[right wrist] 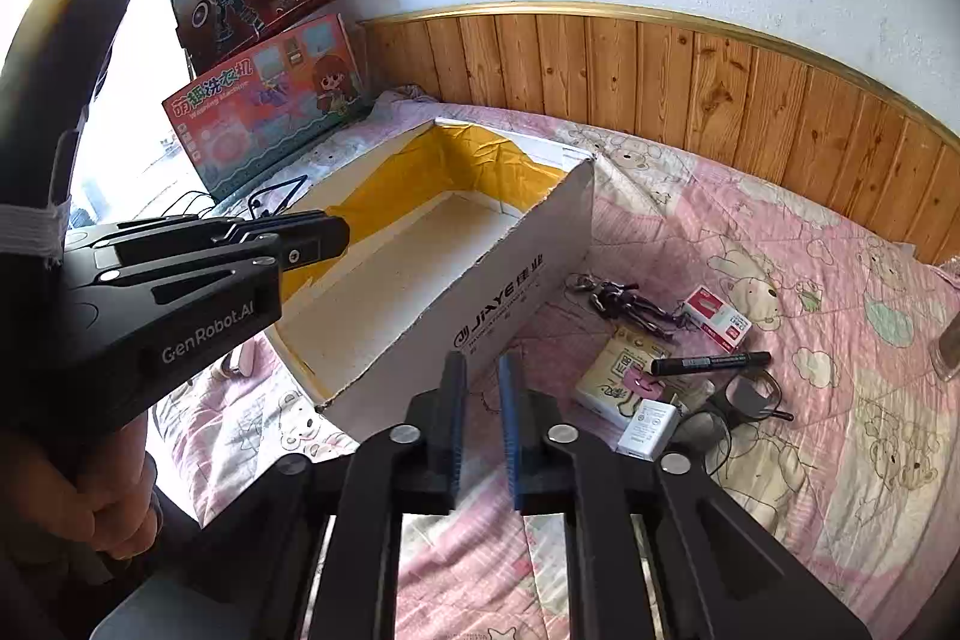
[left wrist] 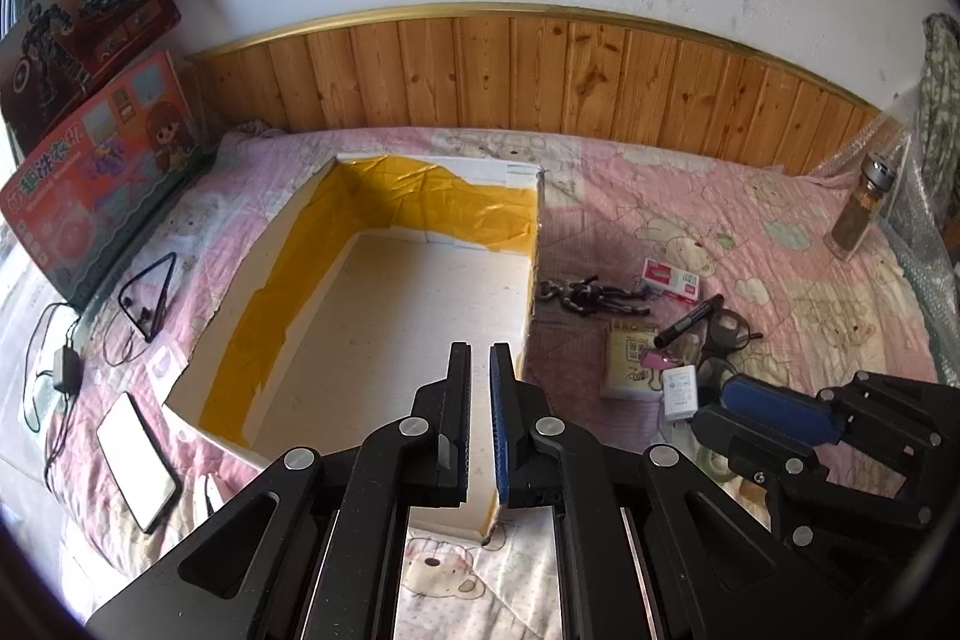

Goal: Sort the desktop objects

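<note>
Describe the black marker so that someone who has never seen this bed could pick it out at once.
Find the big white cardboard box with yellow tape inside, open on the pink quilt. In the small pile of items to its right, the black marker lies flat, its left end over a pale tissue pack, its tip near the glasses. It is the only long, thin black stick there.

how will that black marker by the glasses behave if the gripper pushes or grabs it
The black marker looks stiff and light. Being round, it will probably roll if pushed sideways, though the soft quilt may slow it. One end rests on the tissue pack, so it may tilt or slide off when nudged.
</note>
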`<action>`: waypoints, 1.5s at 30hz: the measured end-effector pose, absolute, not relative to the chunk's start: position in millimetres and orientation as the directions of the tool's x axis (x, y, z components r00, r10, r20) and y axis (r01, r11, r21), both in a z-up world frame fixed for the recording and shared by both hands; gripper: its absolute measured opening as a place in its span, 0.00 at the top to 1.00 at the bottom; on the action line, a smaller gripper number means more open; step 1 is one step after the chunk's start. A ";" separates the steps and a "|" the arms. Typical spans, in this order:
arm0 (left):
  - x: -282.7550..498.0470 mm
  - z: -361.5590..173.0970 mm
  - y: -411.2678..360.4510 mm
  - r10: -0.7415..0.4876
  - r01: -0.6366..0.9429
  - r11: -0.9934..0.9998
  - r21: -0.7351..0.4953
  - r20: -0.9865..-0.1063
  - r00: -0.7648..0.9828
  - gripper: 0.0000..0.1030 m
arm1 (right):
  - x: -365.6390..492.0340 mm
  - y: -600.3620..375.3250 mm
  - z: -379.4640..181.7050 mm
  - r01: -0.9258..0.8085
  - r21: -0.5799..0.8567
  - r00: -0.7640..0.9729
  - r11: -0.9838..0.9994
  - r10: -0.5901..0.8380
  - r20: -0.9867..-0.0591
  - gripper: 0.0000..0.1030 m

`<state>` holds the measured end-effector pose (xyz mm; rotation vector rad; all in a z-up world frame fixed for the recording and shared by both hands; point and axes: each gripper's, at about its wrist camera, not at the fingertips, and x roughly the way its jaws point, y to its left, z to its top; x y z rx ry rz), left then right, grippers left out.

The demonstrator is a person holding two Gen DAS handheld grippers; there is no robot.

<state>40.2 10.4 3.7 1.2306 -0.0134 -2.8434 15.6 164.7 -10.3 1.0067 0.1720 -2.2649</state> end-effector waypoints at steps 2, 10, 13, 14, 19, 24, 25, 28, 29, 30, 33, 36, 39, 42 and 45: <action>41.4 -0.8 17.6 -0.036 0.026 -0.999 0.025 -0.753 -0.657 0.93 | 13.3 173.6 -6.3 0.591 0.152 -0.492 -0.792 -0.504 -0.710 0.73; 38.2 -6.0 57.7 0.059 -0.081 -0.997 -0.009 -0.767 -0.639 0.63 | 8.6 205.7 -17.7 0.542 0.174 -0.509 -0.822 -0.486 -0.711 0.49; 32.0 -21.1 65.3 0.089 -0.112 -0.993 -0.025 -0.788 -0.610 0.63 | 7.9 221.9 -24.2 0.529 0.162 -0.525 -0.833 -0.471 -0.709 0.42; 30.8 -25.9 67.4 0.101 -0.122 -0.992 -0.034 -0.794 -0.600 0.63 | 7.1 228.9 -26.0 0.515 0.164 -0.522 -0.841 -0.459 -0.719 0.42; 29.3 -53.1 85.3 0.191 -0.193 -0.976 -0.103 -0.834 -0.518 0.61 | 1.6 272.8 -38.3 0.429 0.182 -0.512 -0.885 -0.404 -0.758 0.42; 34.1 -81.4 115.7 0.249 -0.291 -0.948 -0.126 -0.865 -0.437 0.61 | -6.1 312.3 -70.2 0.369 0.193 -0.478 -0.909 -0.364 -0.800 0.42; 34.0 -86.7 120.2 0.265 -0.305 -0.942 -0.139 -0.868 -0.421 0.61 | -6.6 316.6 -75.9 0.365 0.193 -0.462 -0.911 -0.357 -0.812 0.42; 30.1 -104.5 132.0 0.300 -0.327 -0.929 -0.176 -0.875 -0.380 0.61 | -6.3 326.8 -89.3 0.349 0.217 -0.414 -0.912 -0.357 -0.837 0.42; 28.1 -110.7 135.6 0.301 -0.329 -0.927 -0.179 -0.878 -0.372 0.61 | -6.3 329.7 -93.9 0.338 0.226 -0.399 -0.913 -0.357 -0.845 0.41; 26.0 -117.1 139.3 0.297 -0.327 -0.928 -0.176 -0.880 -0.371 0.61 | -6.6 332.3 -100.1 0.329 0.234 -0.387 -0.915 -0.356 -0.850 0.40; 16.1 -135.2 148.7 0.288 -0.326 -0.930 -0.172 -0.889 -0.355 0.61 | -8.5 332.8 -117.4 0.294 0.256 -0.357 -0.921 -0.354 -0.865 0.37; 9.1 -146.1 150.1 0.314 -0.315 -0.925 -0.211 -0.892 -0.326 0.61 | -4.3 320.6 -131.5 0.343 0.223 -0.337 -0.913 -0.341 -0.878 0.25; 3.9 -151.2 154.7 0.339 -0.315 -0.918 -0.241 -0.890 -0.306 0.59 | -0.4 312.3 -143.9 0.410 0.160 -0.332 -0.898 -0.310 -0.891 0.24; 0.6 -154.8 165.9 0.361 -0.336 -0.905 -0.260 -0.887 -0.288 0.54 | 0.2 307.4 -155.2 0.464 0.091 -0.339 -0.881 -0.272 -0.901 0.24; -1.0 -161.8 178.0 0.338 -0.350 -0.908 -0.231 -0.897 -0.285 0.53 | 1.4 303.9 -161.8 0.495 0.009 -0.379 -0.869 -0.225 -0.898 0.24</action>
